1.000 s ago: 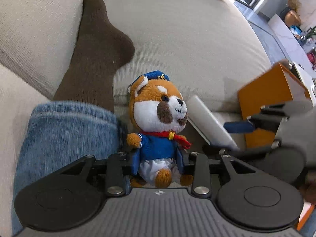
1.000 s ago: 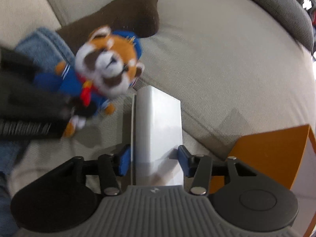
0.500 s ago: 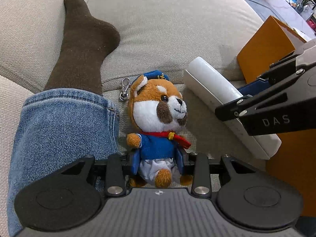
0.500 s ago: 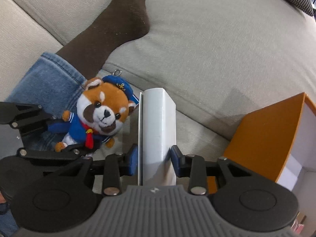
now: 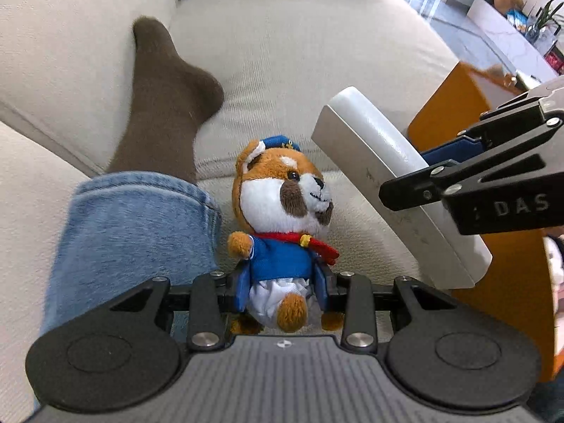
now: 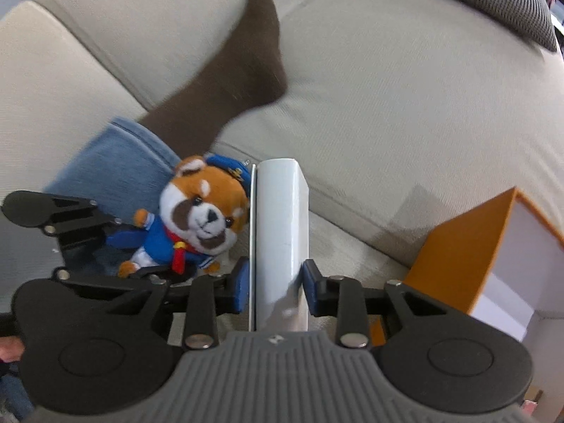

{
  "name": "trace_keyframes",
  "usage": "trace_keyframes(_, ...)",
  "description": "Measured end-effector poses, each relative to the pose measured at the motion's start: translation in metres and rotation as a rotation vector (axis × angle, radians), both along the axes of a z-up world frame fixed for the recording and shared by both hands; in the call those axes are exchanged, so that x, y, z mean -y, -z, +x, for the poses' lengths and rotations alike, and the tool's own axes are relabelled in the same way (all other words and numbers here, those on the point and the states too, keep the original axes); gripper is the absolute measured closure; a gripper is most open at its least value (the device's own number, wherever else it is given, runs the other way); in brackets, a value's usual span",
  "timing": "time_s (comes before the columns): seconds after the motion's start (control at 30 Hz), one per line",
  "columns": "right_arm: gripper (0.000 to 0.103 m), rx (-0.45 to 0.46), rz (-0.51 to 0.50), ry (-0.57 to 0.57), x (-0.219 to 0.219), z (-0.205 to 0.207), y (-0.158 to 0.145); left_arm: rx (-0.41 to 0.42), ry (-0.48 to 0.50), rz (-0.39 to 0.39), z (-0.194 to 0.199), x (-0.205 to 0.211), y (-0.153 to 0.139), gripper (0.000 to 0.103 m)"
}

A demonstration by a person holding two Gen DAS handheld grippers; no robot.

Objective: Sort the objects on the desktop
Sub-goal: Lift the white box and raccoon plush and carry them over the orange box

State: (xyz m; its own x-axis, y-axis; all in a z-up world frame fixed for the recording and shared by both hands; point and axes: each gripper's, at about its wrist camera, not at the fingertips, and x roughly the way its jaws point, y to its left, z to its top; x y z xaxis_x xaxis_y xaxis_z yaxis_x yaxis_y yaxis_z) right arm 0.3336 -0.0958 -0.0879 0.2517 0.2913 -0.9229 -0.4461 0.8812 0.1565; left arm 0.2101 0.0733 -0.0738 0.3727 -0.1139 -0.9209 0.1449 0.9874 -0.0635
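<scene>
Between my left claw point(image 5: 282, 294) fingers: I squeeze the soft, light plush fox point(image 5: 282, 218) at its tummy.
In my right claw point(image 6: 275, 290): I pinch the stiff, smooth white box point(image 6: 282, 232).

One plush toy point(image 5: 282, 218), one white box point(image 5: 398, 183), one orange box point(image 6: 465, 253), two hand-held grippers.

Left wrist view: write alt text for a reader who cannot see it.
The left gripper clamps a small orange-and-white plush animal in a blue sailor suit above a beige fabric sofa. At right, the right gripper holds a flat white box beside an orange box.
</scene>
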Motion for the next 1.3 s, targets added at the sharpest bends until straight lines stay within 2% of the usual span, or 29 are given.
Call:
trace_keyframes(0.27, 0.07, 0.142, 0.07, -0.076, 0.006, -0.037, -0.077, 0.133, 0.02, -0.042, -0.025, 0.002, -0.066, 0.062)
trace_keyframes(0.5, 0.07, 0.327, -0.009, -0.193, 0.032, -0.076, -0.145, 0.221, 0.111, -0.138, -0.036, 0.029, -0.121, 0.062)
trace_keyframes(0.6, 0.07, 0.384, -0.087, -0.237, 0.054, -0.086, -0.161, 0.222, 0.165, -0.186, -0.028, 0.054, -0.123, 0.062)
trace_keyframes(0.67, 0.07, 0.407, -0.145, -0.264, 0.071, -0.087, -0.166, 0.209, 0.196, -0.215, -0.014, 0.066, -0.108, 0.062)
trace_keyframes(0.7, 0.07, 0.408, -0.176, -0.274, 0.08, -0.086, -0.166, 0.199, 0.213, -0.229, -0.01, 0.076, -0.108, 0.062)
trace_keyframes(0.73, 0.07, 0.407, -0.209, -0.284, 0.089, -0.083, -0.164, 0.192, 0.225, -0.237, -0.001, 0.084, -0.093, 0.062)
trace_keyframes(0.8, 0.07, 0.405, -0.265, -0.302, 0.106, -0.08, -0.156, 0.175, 0.244, -0.246, 0.006, 0.101, -0.091, 0.062)
trace_keyframes(1.0, 0.071, 0.344, -0.402, -0.42, 0.143, -0.054, -0.113, 0.118, 0.245, -0.262, 0.036, 0.135, -0.077, 0.062)
trace_keyframes(1.3, 0.072, 0.237, -0.461, -0.619, 0.162, -0.009, -0.042, 0.093, 0.237, -0.234, 0.05, 0.155, -0.066, 0.062)
